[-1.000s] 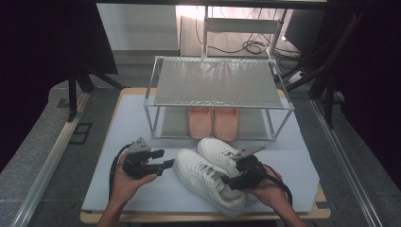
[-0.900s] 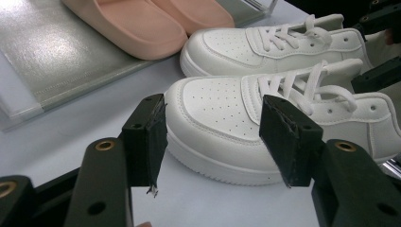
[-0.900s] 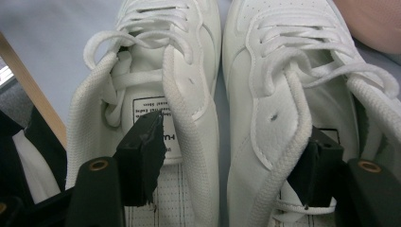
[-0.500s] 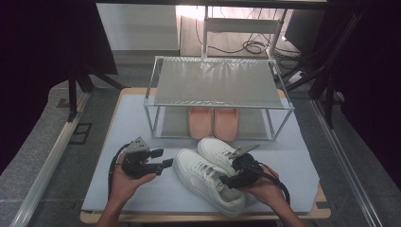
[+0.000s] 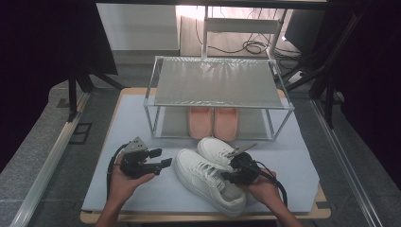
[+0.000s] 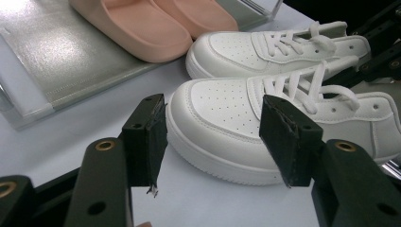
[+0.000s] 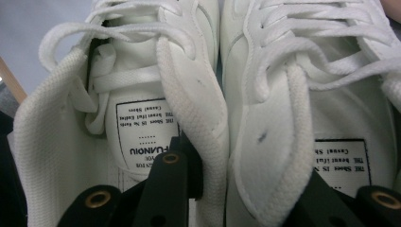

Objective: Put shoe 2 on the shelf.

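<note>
Nearest the person, the right gripper [image 5: 230,173] has its jaws closed over the touching inner collars of two white lace-up leather sneakers [image 5: 208,178] on the pale worktop [image 5: 283,156], the left gripper [image 5: 160,158] hovers wide open and empty beside their toes, and beyond, peach foam slippers [image 5: 213,122] sit under a silver metal-framed rack [image 5: 217,82].

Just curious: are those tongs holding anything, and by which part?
The right tongs pinch both white sneakers together by their adjoining inner collars. The left tongs are open, holding nothing.
</note>
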A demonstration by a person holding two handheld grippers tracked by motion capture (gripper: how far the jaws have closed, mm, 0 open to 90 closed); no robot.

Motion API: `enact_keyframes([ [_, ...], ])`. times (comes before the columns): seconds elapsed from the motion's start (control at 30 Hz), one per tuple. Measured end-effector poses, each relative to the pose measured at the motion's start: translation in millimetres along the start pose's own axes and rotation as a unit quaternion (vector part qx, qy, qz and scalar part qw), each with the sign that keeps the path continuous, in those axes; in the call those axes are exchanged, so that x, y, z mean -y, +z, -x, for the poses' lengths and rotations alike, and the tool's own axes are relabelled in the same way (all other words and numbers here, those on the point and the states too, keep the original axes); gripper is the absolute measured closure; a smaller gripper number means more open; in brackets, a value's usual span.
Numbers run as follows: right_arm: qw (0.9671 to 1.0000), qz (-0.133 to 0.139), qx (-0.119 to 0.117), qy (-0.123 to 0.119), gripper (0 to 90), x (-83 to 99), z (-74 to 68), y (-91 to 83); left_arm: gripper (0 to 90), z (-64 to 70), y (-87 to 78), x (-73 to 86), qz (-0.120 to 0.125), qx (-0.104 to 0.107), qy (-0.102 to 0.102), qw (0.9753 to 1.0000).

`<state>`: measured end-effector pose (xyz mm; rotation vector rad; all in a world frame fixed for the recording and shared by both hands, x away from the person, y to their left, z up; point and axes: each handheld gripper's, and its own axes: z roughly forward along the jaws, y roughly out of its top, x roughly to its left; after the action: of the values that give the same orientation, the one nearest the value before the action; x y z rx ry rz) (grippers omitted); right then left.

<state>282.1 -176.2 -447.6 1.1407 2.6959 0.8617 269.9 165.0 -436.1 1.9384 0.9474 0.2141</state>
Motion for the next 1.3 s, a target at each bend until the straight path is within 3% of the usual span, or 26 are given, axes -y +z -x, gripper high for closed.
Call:
enact_keyframes([
  [0.3,0.9997,0.008,-0.022,-0.005,78.6,6.1,3.6,-6.3,42.8,-2.5,-0.3,0.9,0.0,-0.002,-0.003,1.0],
  [0.43,0.9986,0.028,-0.044,0.006,78.6,12.1,9.8,-16.0,42.8,-2.2,-0.4,0.7,0.0,-0.002,-0.003,1.0],
  [0.67,0.9939,0.069,-0.078,0.034,78.6,25.4,24.0,-40.4,42.8,-3.0,-2.1,0.4,0.003,-0.005,-0.004,1.0],
  [0.87,0.9903,0.1,-0.085,0.046,78.8,32.2,33.8,-55.6,42.8,-2.8,-1.3,0.5,0.001,-0.005,-0.004,1.0],
  [1.1,0.9878,0.117,-0.088,0.052,78.8,35.7,40.6,-63.6,42.8,-3.7,-0.5,0.9,0.0,-0.005,-0.005,1.0],
  [1.3,0.9831,0.141,-0.105,0.053,78.9,38.8,44.9,-73.3,42.8,-4.6,-0.7,1.3,0.0,-0.005,-0.008,1.0],
])
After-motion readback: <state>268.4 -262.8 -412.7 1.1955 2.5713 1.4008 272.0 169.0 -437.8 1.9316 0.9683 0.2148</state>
